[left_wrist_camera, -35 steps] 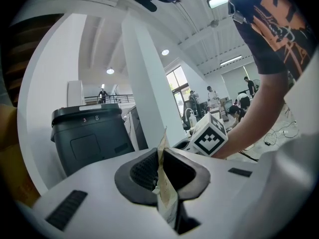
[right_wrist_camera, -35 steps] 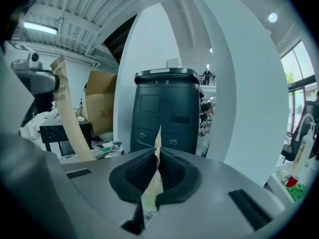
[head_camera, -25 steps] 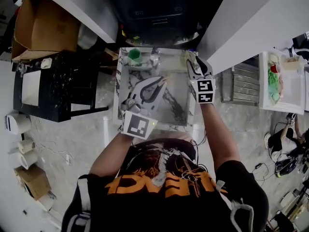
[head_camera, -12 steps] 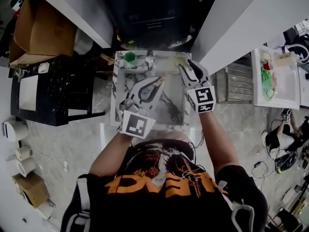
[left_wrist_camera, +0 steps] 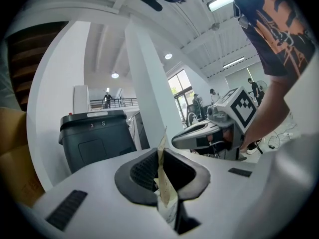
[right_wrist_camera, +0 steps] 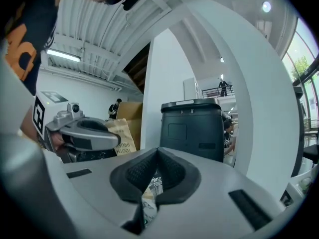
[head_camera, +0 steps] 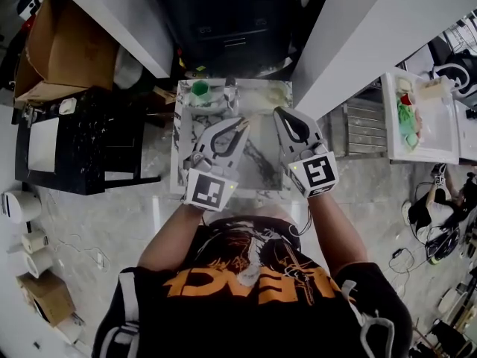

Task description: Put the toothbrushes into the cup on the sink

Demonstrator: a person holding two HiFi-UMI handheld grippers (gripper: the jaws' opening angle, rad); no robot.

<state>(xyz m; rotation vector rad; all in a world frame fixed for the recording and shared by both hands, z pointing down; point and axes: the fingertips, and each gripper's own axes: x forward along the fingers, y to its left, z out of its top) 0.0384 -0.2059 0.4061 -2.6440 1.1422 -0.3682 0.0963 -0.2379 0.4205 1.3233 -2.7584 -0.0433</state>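
Drawn back within the last second: right gripper (head_camera: pixel 283 115), off the far right corner of the sink (head_camera: pixel 257 171) and now over the right side of the basin, nearer the person. Flung wide on the way, then snapped together. Now pressed pad to pad with nothing pinched, just marble visible through the slit below the tips. Likely a let-go or a missed pick at that corner. Impossible to say which, with only a pale scrap (head_camera: pixel 274 94) visible on the sink's back rim, too small to name.

Hardly shifted over the same stretch: left gripper (head_camera: pixel 240 127), above the middle of the sink. Clamped on a thin tan paper packet (left_wrist_camera: pixel 163 180), held edge-on and upright between the pads and poking out past the tips. Printed "TOOTH BRUSH" on the side seen from the right gripper view, so probably a toothbrush in its wrapper.

Green cup (head_camera: pixel 200 89) upright at the sink's back left corner, apart from both grippers, nearer the left one. No toothbrush seen in it from the head view, though too small there to be sure.

Meaning for the task: nothing delivered yet. Right side free again, so ready either to help strip the wrapper or to fetch another brush. Left side only a short carry back and left to the cup.
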